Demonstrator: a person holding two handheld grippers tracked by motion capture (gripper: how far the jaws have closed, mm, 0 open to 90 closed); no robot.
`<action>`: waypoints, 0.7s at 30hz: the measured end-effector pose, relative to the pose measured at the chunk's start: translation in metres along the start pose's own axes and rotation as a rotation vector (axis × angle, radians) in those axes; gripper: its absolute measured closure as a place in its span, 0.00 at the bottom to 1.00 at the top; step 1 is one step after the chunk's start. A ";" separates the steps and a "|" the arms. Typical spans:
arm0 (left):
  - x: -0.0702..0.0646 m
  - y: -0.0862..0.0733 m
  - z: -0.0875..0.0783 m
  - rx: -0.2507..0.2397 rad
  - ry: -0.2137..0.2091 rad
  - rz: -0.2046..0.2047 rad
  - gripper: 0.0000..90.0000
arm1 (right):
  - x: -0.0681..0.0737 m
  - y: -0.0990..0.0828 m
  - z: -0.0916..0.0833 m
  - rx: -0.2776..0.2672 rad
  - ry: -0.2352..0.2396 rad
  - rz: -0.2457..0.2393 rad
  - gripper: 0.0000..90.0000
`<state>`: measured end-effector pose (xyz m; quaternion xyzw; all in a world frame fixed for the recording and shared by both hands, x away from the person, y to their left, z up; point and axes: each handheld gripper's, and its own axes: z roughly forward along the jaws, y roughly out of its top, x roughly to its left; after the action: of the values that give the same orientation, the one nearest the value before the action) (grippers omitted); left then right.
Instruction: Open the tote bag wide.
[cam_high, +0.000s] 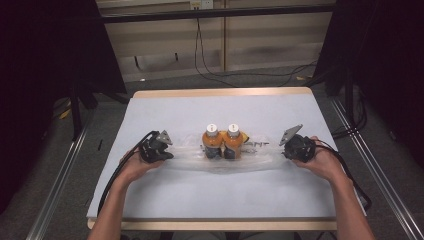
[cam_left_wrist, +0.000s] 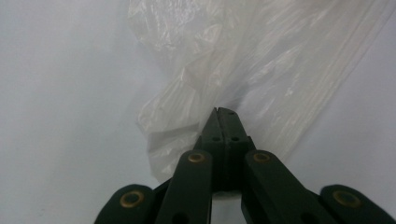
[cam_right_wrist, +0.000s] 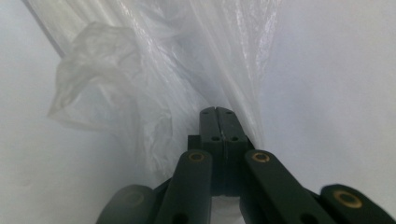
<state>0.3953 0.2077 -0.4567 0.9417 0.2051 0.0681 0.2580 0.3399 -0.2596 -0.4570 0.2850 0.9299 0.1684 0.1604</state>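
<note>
Two orange bottles (cam_high: 212, 141) (cam_high: 233, 141) with white caps stand side by side inside a clear plastic bag (cam_high: 260, 156) at the middle of the white table (cam_high: 225, 192). My left gripper (cam_high: 170, 155) is at the bag's left end, my right gripper (cam_high: 283, 150) at its right end. In the left gripper view the black jaws (cam_left_wrist: 223, 111) are pressed together with crumpled bag film (cam_left_wrist: 261, 70) pinched at their tips. In the right gripper view the jaws (cam_right_wrist: 217, 110) are likewise shut, with the film (cam_right_wrist: 154, 70) gathered at the tips.
The table has a wooden rim (cam_high: 220, 92) at the far edge. Black cables (cam_high: 210, 70) lie on the floor behind it. Metal rails (cam_high: 60, 175) (cam_high: 375, 170) run along both sides, with dark curtains beyond.
</note>
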 end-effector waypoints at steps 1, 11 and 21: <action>0.002 -0.002 -0.003 -0.048 -0.024 -0.025 1.00 | -0.002 -0.001 -0.003 -0.023 0.011 0.012 1.00; -0.004 0.008 -0.017 -0.246 -0.122 -0.033 1.00 | -0.001 0.009 -0.018 -0.188 0.089 0.056 1.00; -0.035 0.033 -0.019 -0.368 -0.185 -0.001 1.00 | -0.002 0.017 -0.032 -0.355 0.143 0.108 1.00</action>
<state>0.3704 0.1762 -0.4240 0.8809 0.1650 0.0173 0.4433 0.3366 -0.2546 -0.4209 0.2891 0.8779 0.3580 0.1323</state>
